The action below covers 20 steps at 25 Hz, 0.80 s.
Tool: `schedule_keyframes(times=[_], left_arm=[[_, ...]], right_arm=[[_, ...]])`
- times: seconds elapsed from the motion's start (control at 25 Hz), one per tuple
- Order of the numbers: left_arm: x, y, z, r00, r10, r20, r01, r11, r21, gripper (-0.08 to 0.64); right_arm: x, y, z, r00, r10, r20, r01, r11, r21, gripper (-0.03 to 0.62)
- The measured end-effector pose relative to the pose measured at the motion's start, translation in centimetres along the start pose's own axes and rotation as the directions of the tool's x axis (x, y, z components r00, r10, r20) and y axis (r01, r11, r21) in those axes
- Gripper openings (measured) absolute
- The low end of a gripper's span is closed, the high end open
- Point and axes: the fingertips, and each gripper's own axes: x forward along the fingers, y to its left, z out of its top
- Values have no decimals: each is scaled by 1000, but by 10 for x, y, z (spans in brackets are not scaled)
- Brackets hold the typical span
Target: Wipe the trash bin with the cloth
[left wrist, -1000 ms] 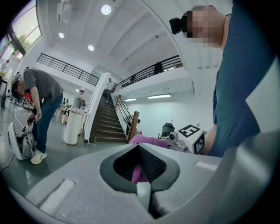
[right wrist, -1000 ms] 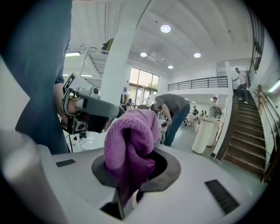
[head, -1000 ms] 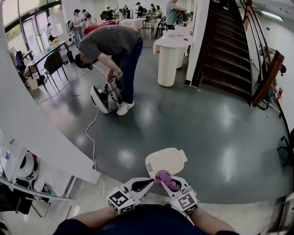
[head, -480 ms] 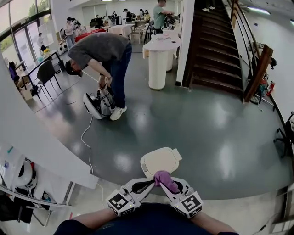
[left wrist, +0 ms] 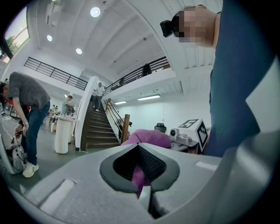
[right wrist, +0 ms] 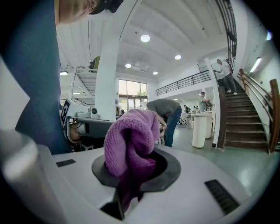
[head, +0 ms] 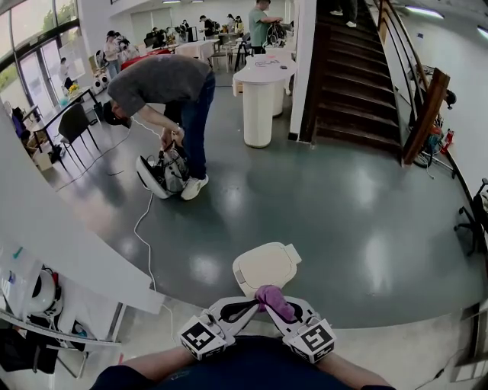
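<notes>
Two grippers are held close to the body. The right gripper (head: 284, 311) clamps a bunched purple cloth (head: 274, 300), and the left gripper (head: 245, 308) is closed on a sliver of it. Just beyond stands the white trash bin (head: 265, 266), lid down, on the dark floor (head: 358, 221). Far left, a person (head: 164, 80) bends over.

The hall was bright and evenly lit. Daylight came through tall windows (head: 38, 46) at the head view's upper left, and round ceiling lamps (left wrist: 95, 12) glowed overhead. The glossy floor (head: 366, 228) carried pale glare patches. Fisheye bending curved every edge, and black vignetting ringed both gripper views. The purple cloth (right wrist: 131, 140) looked sharp, while the nearest foreground stayed soft.
</notes>
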Motion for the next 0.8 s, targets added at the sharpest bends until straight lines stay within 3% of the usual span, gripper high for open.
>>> schedule_keyframes(times=[0.8], left_arm=[[0, 3, 2, 1000, 12, 1, -12, 1000, 4, -3]], right_arm=[[4, 1, 2, 1000, 12, 0, -12, 1000, -1, 74]])
